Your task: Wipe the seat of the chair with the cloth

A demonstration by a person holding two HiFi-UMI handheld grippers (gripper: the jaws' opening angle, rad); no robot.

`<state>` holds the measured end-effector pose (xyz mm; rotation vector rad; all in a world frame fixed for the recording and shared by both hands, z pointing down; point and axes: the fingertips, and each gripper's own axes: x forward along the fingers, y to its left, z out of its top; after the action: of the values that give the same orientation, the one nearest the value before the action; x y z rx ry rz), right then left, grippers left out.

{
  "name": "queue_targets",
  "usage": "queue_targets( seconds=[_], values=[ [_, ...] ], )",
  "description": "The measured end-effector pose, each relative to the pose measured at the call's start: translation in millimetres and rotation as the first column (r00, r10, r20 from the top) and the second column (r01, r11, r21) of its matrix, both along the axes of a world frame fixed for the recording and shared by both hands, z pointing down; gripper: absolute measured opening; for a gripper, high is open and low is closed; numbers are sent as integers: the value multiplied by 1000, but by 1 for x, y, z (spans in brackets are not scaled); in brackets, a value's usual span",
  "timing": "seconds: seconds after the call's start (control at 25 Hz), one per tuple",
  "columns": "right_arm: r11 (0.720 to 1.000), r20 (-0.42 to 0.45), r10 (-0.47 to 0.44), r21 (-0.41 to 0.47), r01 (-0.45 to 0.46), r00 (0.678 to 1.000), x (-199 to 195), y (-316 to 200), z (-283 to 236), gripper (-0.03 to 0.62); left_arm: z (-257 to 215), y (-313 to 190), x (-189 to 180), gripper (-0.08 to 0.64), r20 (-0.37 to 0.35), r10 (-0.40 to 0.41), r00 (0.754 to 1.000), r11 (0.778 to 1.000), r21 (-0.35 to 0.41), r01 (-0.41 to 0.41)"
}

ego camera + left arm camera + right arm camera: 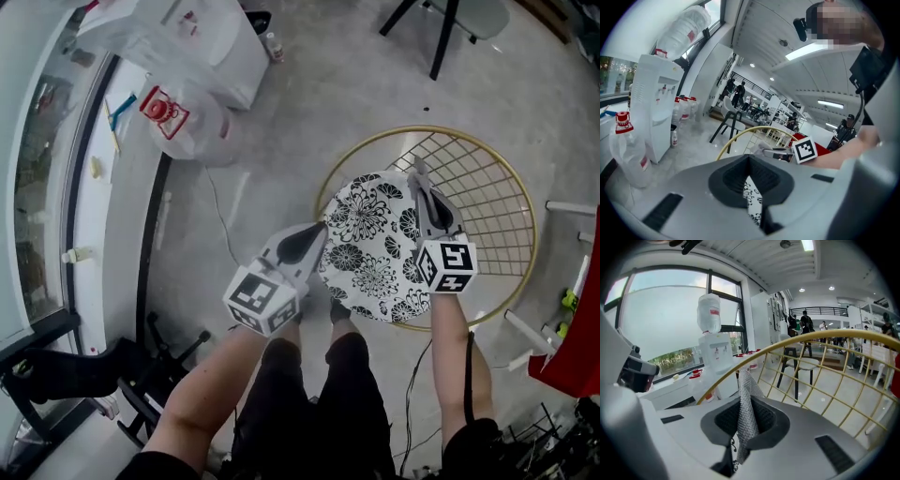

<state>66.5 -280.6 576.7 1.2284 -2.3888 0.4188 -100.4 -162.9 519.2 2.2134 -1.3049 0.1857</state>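
Right gripper view, grey cloth (746, 380) was pinched in right gripper (749, 399), over floral seat (370, 253) at frame centre, left gripper (317, 232) closed at seat's left edge.

Bare floor (328, 94) lies open at upper centre. The gold wire backrest (427, 128) fences the floral seat (370, 253) on its right side; a water jug (187, 117) and dispenser (187, 37) crowd the upper left.

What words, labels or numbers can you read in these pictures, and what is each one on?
No text is legible.
Red label on the floor water jug: too blurred to read.
Red label on the dispenser bottle: too small.
Marker cubes: black square patterns, no letters.
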Motion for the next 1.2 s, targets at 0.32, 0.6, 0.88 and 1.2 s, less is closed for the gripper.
queue_targets(
  seconds=[0.32,0.6,0.88,1.2],
  values=[
    [998,-74,-25,-66,20,997,-16,4,72,29,45,6,-6,5,-8,3,1000,998,-56,-3],
    [988,-78,-52,-148,40,996,-42,20,120,29,73,9,-17,5,-8,2,1000,997,-81,-3],
    [975,-11,-100,-202,96,995,-75,46,132,29,80,18,-26,5,-13,-2,1000,996,-93,1],
    [950,55,-171,-257,179,984,-117,85,131,29,76,32,-41,5,-6,-21,1000,995,-100,20]
  ],
)
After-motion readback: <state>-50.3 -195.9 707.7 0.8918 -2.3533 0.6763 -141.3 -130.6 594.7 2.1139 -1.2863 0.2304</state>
